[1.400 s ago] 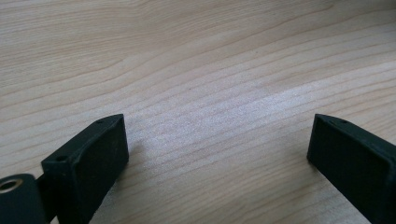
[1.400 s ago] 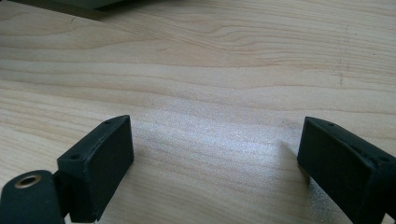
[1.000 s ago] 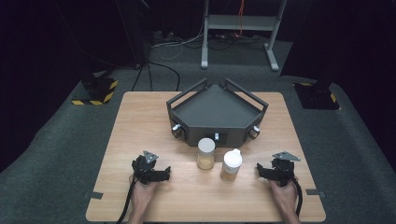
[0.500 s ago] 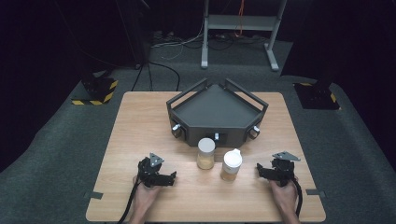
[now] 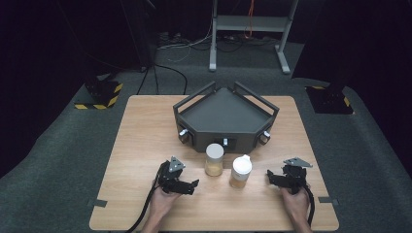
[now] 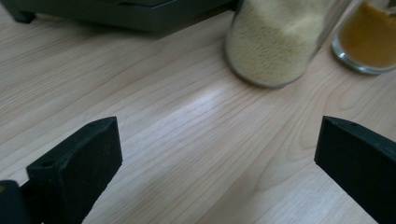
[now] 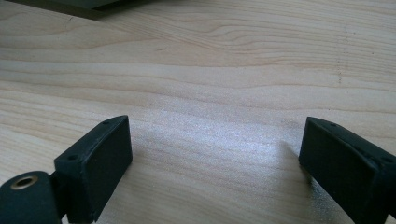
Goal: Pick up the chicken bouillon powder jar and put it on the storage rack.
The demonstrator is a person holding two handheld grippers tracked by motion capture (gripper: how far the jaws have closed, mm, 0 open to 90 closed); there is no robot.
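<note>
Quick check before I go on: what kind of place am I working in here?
Most likely a lab or recording workspace, not a home: a lone wooden table on grey carpet, dark surroundings, a metal equipment stand with loose cables, and hazard-striped weighted bases beside it.

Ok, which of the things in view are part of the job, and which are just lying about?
In the job:
pale-grain jar
orange-powder jar
left gripper, open
right gripper, open

Lying about:
dark tray
striped floor block
metal stand
</note>
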